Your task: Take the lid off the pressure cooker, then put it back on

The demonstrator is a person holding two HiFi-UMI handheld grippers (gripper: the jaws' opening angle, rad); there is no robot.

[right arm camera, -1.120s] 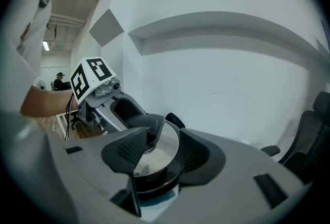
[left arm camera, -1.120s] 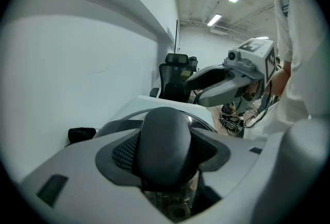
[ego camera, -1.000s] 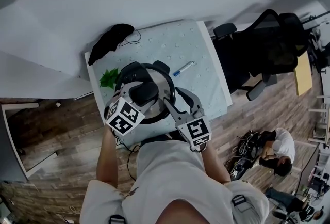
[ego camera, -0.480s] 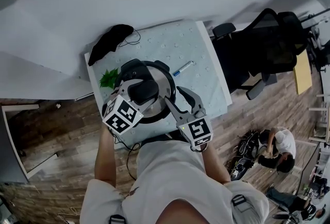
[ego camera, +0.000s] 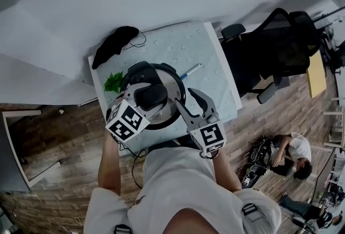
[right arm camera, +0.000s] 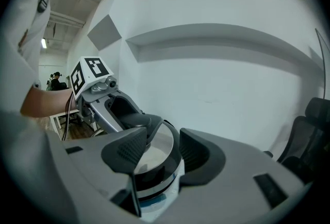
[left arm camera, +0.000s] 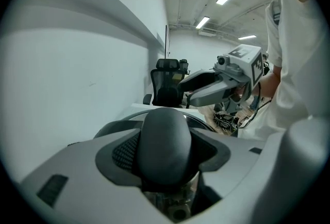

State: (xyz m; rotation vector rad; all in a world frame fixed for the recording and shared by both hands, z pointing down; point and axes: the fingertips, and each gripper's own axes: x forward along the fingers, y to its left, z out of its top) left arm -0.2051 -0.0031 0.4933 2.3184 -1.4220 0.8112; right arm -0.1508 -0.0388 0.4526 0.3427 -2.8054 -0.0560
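The left gripper point(ego camera: 146, 99) has its fingers clamped on the black knob point(left arm camera: 164, 140) of the lid point(ego camera: 171, 90). The lid sits on the pressure cooker point(right arm camera: 154, 187) on the table point(ego camera: 199, 49), perhaps just tilting free. The right gripper point(ego camera: 190, 102) waits beside the pot, fingers wide and empty. Full removal and refitting remain.

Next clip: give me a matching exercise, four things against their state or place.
1 left hand-held gripper
2 right hand-held gripper
3 pen
4 green leaf

A on the table, right of the pressure cooker
B shut on the lid handle
C on the table, left of the pressure cooker
D jaws apart

Pairs: 1-B, 2-D, 3-A, 4-C
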